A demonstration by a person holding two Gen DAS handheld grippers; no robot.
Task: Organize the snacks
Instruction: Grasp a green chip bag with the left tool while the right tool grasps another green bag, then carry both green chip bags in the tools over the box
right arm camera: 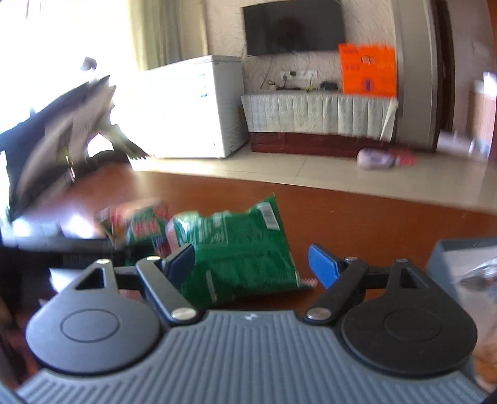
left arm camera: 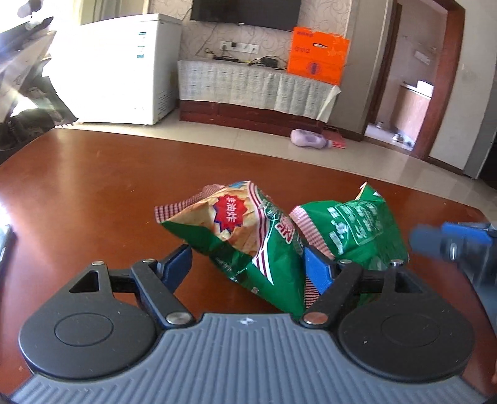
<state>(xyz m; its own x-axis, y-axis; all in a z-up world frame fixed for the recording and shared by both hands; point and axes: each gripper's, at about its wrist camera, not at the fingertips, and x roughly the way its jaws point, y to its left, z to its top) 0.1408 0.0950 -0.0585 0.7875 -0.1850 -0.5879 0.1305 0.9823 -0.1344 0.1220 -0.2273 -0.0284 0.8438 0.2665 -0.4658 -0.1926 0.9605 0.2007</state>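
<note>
**Two snack bags on the brown table, both grippers wide**

In the left wrist view we count two snack bags. The first snack bag (left arm camera: pixel 236 230), green with a red starburst label, lies at centre frame between the spread fingers of the left gripper (left arm camera: pixel 248 261). Its jaws stand wide; the bag's lower edge comes close to the right finger, but we cannot tell that either pad presses on it. The second snack bag (left arm camera: pixel 351 227), plain green, leans just beside the first, to its right. At the right edge we see the blurred blue tip of the right gripper (left arm camera: pixel 435 239), near that second bag. Both bags rest on the table (left arm camera: pixel 93 192), glossy reddish brown. Beyond it lie a pale tiled floor, one white chest freezer (left arm camera: pixel 124 68) at upper left, one wall television (left arm camera: pixel 245 12) at the top, and one orange box (left arm camera: pixel 316 56) on a cloth-draped cabinet.

In the right wrist view, which is blurred, we again count two bags. The second snack bag (right arm camera: pixel 239 245) lies at centre, partly between the right gripper (right arm camera: pixel 251 264) fingers, which stand wide apart and grip nothing. The first (right arm camera: pixel 139 223) sits left of it. One grey bin (right arm camera: pixel 456 258) shows at the right edge; its contents are unclear.
</note>
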